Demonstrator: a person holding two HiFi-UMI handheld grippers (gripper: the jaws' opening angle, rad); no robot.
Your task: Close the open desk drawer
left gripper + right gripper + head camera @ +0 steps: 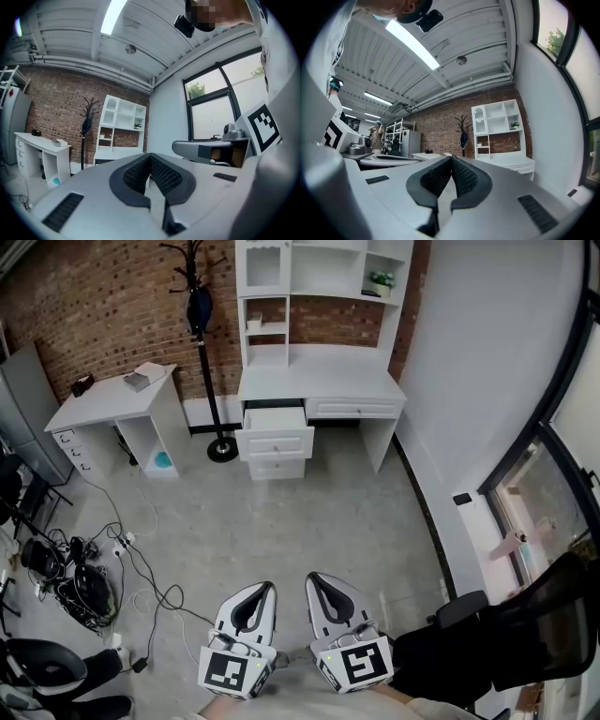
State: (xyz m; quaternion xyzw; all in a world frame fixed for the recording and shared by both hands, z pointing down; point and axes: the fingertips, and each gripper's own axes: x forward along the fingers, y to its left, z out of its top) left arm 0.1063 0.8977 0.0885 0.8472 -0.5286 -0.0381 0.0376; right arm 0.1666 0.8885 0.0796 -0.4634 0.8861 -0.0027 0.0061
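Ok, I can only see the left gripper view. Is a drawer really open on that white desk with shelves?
Observer: Yes. The head view shows the white top-left drawer pulled out, with its inside showing.
Child: Is the other drawer open too?
Observer: No, the wide white drawer on the right sits flush with the desk front.
Child: What's my other tool doing?
Observer: The right tool is shut, with nothing between its jaws.
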